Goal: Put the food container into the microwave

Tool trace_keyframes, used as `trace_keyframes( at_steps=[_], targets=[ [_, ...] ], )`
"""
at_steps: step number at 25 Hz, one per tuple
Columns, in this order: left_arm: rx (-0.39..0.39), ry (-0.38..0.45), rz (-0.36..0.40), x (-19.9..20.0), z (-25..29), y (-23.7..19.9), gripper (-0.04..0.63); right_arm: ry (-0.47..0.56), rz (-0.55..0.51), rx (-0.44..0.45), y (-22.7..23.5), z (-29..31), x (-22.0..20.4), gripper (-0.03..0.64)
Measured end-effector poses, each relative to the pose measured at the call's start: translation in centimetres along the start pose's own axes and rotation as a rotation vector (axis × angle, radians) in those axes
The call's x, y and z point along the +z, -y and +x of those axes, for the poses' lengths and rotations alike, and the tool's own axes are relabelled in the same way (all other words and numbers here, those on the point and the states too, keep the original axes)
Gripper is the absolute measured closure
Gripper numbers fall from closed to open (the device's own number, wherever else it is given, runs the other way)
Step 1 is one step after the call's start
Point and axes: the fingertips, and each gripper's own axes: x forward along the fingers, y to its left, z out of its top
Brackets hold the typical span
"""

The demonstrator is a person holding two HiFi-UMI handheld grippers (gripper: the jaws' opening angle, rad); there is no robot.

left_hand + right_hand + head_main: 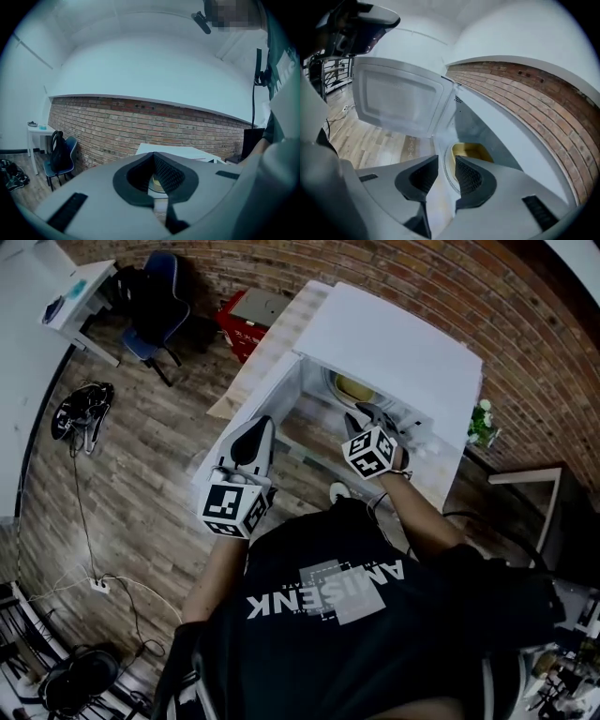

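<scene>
A white microwave (394, 343) is standing with its door (401, 101) hanging open. A yellow food container (471, 151) is sitting inside it, so placing looks done. The right gripper (446, 176), jaws parted and empty, is hovering at the microwave's opening. The left gripper (153, 159), jaws pressed together on nothing, is hanging beside the microwave's door.

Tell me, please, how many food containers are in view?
1: a yellow food container sits inside the open microwave, just beyond the open right tongs. Others could be hidden behind the person.

Office-like workroom: brick wall (525, 324), wood floor (141, 456), white desk (84, 292), blue chair (150, 338), floor cables (84, 521).
</scene>
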Motion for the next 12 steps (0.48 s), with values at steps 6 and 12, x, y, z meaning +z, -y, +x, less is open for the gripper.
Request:
trace_keyframes(
  at_steps=[6, 12],
  targets=[
    [-0.051, 0.064, -0.006, 1.5, -2.9, 0.8, 0.583, 0.084, 0.135, -0.063, -0.2, -5.2, 2.5, 0.510],
    [-0.138, 0.078, -0.012, 2.4, -3.5, 1.8, 0.583, 0.160, 0.248, -0.136, 0.9, -10.6, 4.0, 0.546]
  ],
)
